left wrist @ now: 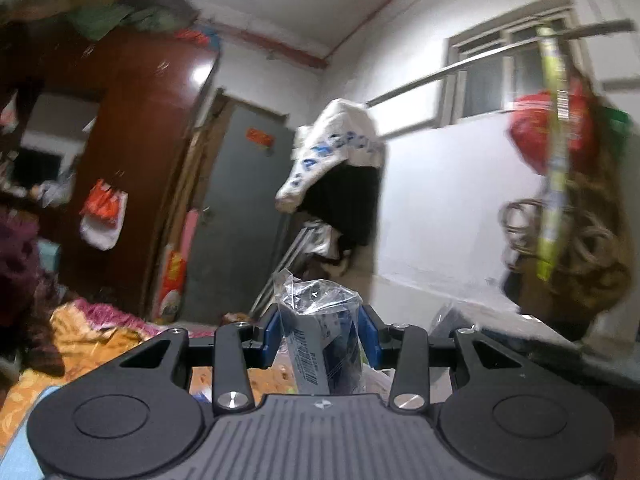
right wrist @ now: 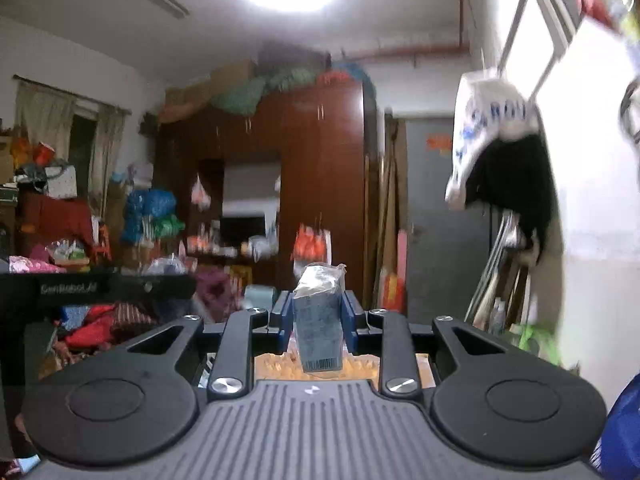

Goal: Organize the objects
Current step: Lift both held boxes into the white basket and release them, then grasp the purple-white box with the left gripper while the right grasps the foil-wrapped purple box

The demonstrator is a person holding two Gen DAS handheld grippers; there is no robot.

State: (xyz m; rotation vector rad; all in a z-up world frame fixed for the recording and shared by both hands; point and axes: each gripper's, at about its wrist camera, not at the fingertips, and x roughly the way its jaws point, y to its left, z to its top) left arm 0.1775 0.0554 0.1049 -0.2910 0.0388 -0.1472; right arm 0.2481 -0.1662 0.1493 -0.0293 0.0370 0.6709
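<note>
My left gripper (left wrist: 319, 330) is shut on a clear plastic packet (left wrist: 320, 320) with white and dark blue print and a barcode; it stands upright between the blue pads, held in the air above a bed. My right gripper (right wrist: 318, 314) is shut on a dark blue box (right wrist: 319, 326) wrapped in clear plastic, its barcode end toward the camera, also held up in the air. A black bar of the other gripper (right wrist: 92, 290) crosses the left of the right wrist view.
A brown wardrobe (right wrist: 320, 168) piled with bundles stands ahead, with a grey door (left wrist: 240, 216) beside it. Clothes hang from a metal rail (left wrist: 460, 66) along the white wall. An orange floral bedcover (left wrist: 92, 336) lies below. Cluttered shelves and bags fill the left of the room.
</note>
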